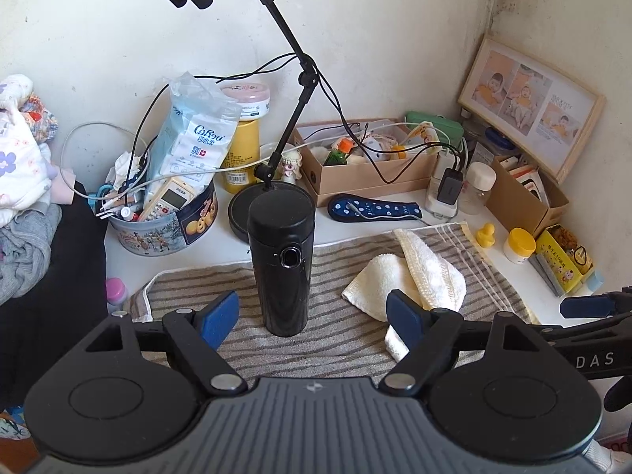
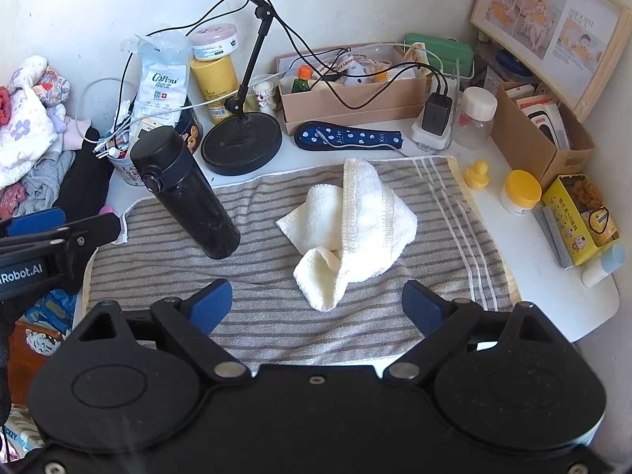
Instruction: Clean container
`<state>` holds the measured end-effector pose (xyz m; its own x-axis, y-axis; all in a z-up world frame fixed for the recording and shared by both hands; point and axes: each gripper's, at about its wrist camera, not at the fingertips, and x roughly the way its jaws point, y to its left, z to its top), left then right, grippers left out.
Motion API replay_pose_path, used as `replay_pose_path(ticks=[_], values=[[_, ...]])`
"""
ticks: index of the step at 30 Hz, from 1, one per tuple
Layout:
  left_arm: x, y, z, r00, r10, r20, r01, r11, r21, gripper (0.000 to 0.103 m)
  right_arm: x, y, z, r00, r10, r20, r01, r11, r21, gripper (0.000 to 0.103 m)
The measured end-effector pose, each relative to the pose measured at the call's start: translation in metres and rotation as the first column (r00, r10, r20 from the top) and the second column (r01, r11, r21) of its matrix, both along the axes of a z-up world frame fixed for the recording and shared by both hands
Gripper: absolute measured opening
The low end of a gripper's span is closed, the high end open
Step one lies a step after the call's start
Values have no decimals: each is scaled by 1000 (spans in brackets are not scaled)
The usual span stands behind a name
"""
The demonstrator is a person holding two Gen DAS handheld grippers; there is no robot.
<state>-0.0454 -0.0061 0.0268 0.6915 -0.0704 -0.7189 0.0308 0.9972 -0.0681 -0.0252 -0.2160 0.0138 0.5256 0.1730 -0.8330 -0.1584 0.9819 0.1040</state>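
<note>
The black flask [image 1: 281, 264] stands upright, lid closed, on the striped towel [image 1: 316, 355] that covers the near part of the tabletop [image 2: 525, 245]. In the left wrist view it sits at frame centre, just beyond the fingertips; in the right wrist view it appears at centre left, leaning only through lens distortion. The white cloth [image 2: 351, 229] lies crumpled on the towel to the right of the flask, apart from it.

Left gripper [image 1: 316, 316]: released, jaws spread wide, nothing between the pads. Right gripper [image 2: 316, 304]: released, jaws spread wide, with the near corner of the cloth lying just ahead of the gap and not touched.

Handling assessment:
- Flask: rigid, tall and narrow, glossy wall. Expect a slippery surface and a tendency to tip if pushed near the top. Weight depends on the contents, which cannot be determined with the lid shut.
- Recommended hold: across the cylindrical body at mid-height, below the push-button [image 1: 291, 257], pads square to the wall.
- Cloth: soft, light, limp. It will deform under the pads; take it at a thick fold near the middle, not at a loose corner.

The towel underneath is soft and may creep when the flask is pressed sideways.
</note>
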Motion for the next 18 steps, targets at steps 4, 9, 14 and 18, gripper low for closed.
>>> replay_pose_path(ticks=[4, 9, 14, 18], values=[[1, -7, 1, 1000, 0, -1, 0, 1000, 32, 81, 4, -1, 1, 1000, 7, 5, -7, 1000, -8, 93], [5, -10, 1, 1000, 7, -6, -7, 999, 42, 81, 7, -3, -1, 1000, 7, 3, -7, 1000, -15, 93], [11, -8, -5, 999, 23, -37, -22, 999, 35, 81, 10, -4, -3, 1000, 13, -3, -13, 1000, -15, 93], [14, -6, -8, 998, 14, -55, -13, 1000, 24, 81, 12, -3, -4, 1000, 21, -10, -21, 1000, -12, 93]])
